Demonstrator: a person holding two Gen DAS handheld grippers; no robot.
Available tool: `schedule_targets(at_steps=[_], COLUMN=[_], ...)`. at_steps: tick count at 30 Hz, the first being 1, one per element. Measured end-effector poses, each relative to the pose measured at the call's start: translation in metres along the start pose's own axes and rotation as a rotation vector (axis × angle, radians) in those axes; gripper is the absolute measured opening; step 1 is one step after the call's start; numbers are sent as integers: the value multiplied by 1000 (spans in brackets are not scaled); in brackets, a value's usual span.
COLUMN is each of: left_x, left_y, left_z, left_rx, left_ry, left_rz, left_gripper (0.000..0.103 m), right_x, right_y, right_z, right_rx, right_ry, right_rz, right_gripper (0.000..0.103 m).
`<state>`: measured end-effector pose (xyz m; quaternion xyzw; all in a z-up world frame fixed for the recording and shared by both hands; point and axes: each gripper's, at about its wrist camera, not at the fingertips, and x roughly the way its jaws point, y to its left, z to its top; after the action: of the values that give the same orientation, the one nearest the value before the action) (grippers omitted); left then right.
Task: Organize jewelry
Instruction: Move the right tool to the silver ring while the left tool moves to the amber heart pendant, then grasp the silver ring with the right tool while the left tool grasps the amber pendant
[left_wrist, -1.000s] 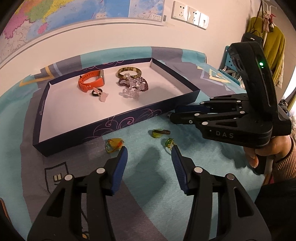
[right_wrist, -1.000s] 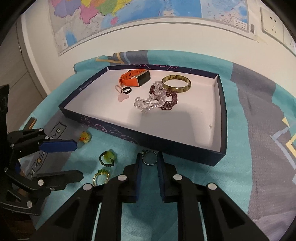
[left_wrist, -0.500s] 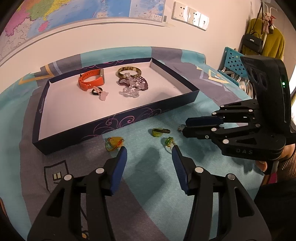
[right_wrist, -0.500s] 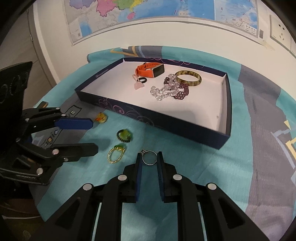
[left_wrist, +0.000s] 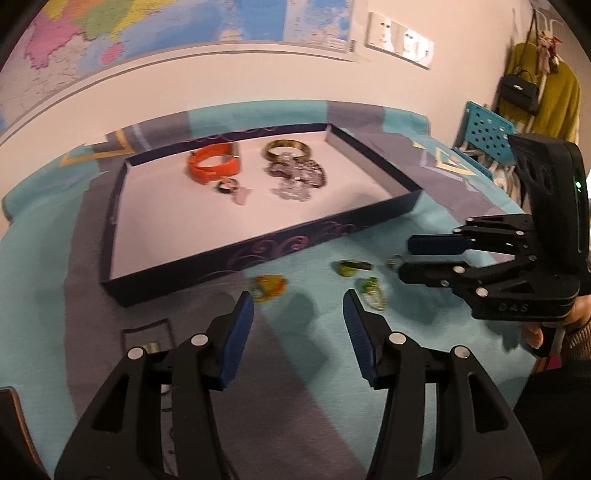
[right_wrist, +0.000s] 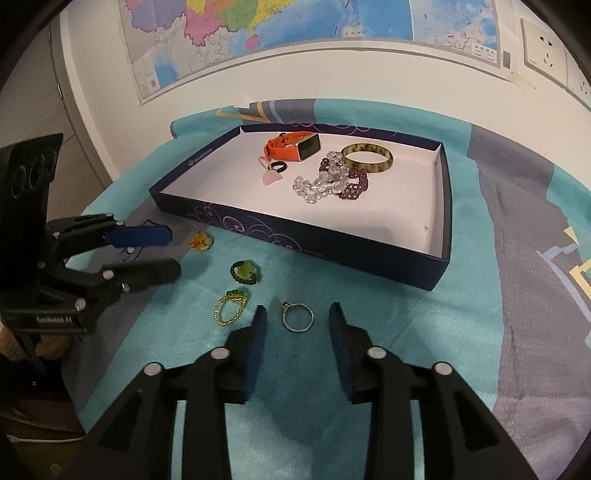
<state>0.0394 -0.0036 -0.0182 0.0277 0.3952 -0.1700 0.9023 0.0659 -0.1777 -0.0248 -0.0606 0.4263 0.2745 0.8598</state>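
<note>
Right hand-held gripper (right_wrist: 297, 325) spread wide, holding nothing; just ahead between its fingertips, flat on the teal cloth (right_wrist: 369, 306), a thin silver ring (right_wrist: 297, 316) with a small stone setting. Left hand-held gripper (left_wrist: 298, 308) likewise wide, empty. Farther left, gold ring (right_wrist: 231, 311), green ring (right_wrist: 245, 272), yellow-orange ring (right_wrist: 201, 241). Beyond, navy tray (right_wrist: 303, 242) with orange watch (right_wrist: 291, 147), bangle (right_wrist: 366, 157), bead bracelets (right_wrist: 332, 181).
</note>
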Motion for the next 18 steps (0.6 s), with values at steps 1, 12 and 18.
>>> schedule_targets(at_steps=[1,12,18], left_x=[1,27,29], left_y=[2,11,13], left_z=[0,10,12], left_rx=[-2,-8,-16], left_ry=[2,65,71], left_rz=[7,29,41], left_gripper=[50,37,20], right_x=[2,7,7], right_y=[1,3,5], right_z=[0,4,3], right_rx=[-4,-27,-36], right_ry=[4,10,7], right_rz=[-7,-46,-54], right_gripper=[33,17,17])
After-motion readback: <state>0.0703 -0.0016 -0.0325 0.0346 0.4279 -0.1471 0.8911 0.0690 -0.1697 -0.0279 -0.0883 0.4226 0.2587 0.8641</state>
